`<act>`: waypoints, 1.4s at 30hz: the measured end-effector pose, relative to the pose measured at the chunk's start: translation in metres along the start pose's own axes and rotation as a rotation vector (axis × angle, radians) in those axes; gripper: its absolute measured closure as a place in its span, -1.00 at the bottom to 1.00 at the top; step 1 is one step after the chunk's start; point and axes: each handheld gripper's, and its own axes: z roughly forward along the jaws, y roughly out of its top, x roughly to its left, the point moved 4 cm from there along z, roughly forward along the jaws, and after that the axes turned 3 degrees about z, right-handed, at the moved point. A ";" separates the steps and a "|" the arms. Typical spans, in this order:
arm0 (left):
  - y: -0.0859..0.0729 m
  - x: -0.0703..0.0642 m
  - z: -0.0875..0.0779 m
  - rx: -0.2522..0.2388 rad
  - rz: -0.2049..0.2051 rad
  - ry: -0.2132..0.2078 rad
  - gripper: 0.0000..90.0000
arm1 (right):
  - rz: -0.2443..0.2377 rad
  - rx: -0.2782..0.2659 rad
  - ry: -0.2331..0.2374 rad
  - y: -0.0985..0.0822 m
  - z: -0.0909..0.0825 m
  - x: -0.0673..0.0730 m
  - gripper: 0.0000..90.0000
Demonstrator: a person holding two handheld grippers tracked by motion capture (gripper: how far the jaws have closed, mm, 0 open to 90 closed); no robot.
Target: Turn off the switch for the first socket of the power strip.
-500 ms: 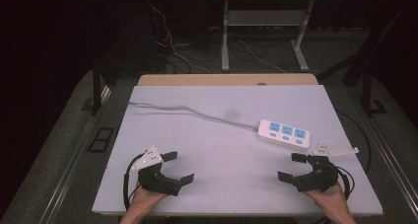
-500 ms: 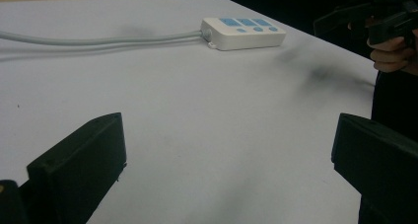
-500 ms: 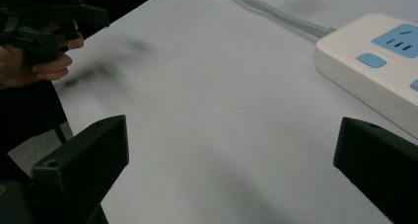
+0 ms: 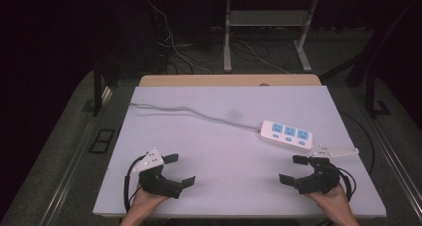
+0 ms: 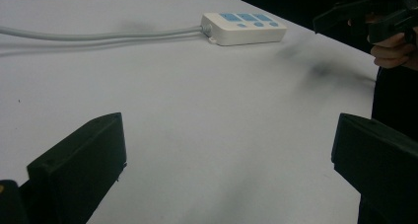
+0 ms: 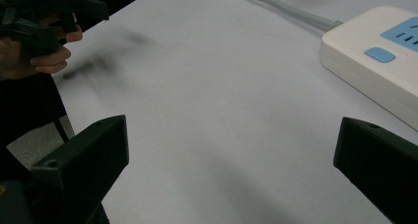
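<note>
A white power strip [image 4: 287, 134] with three blue sockets lies on the right half of the white table [image 4: 224, 196]. Its grey cable [image 4: 189, 110] runs off to the back left. My left gripper [image 4: 180, 169] rests near the front left edge, open and holding nothing. My right gripper [image 4: 291, 169] is open and holding nothing at the front right, just in front of the strip. In the left gripper view the strip [image 5: 244, 27] lies far ahead of the wide-apart jaws. In the right gripper view the strip [image 6: 379, 61] is close, ahead on the right.
A wooden strip [image 4: 229, 80] borders the table's far edge. Dark floor with loose cables [image 4: 174, 47] and a metal table frame [image 4: 228, 32] lies beyond. The other hand's gripper [image 5: 365, 14] appears at the upper right of the left gripper view.
</note>
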 end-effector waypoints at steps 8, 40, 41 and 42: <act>0.000 -0.001 0.000 0.001 0.000 -0.002 -1.00 | 0.004 0.008 0.001 -0.001 0.000 0.000 -1.00; -0.003 0.000 -0.001 0.018 -0.002 -0.001 -1.00 | 0.006 0.070 0.001 0.008 -0.005 -0.005 -1.00; -0.003 0.000 -0.001 0.018 -0.003 -0.001 -1.00 | 0.008 0.073 0.002 0.010 -0.006 -0.006 -1.00; -0.003 0.000 -0.001 0.019 -0.003 -0.001 -1.00 | 0.005 0.076 0.002 0.011 -0.007 -0.007 -1.00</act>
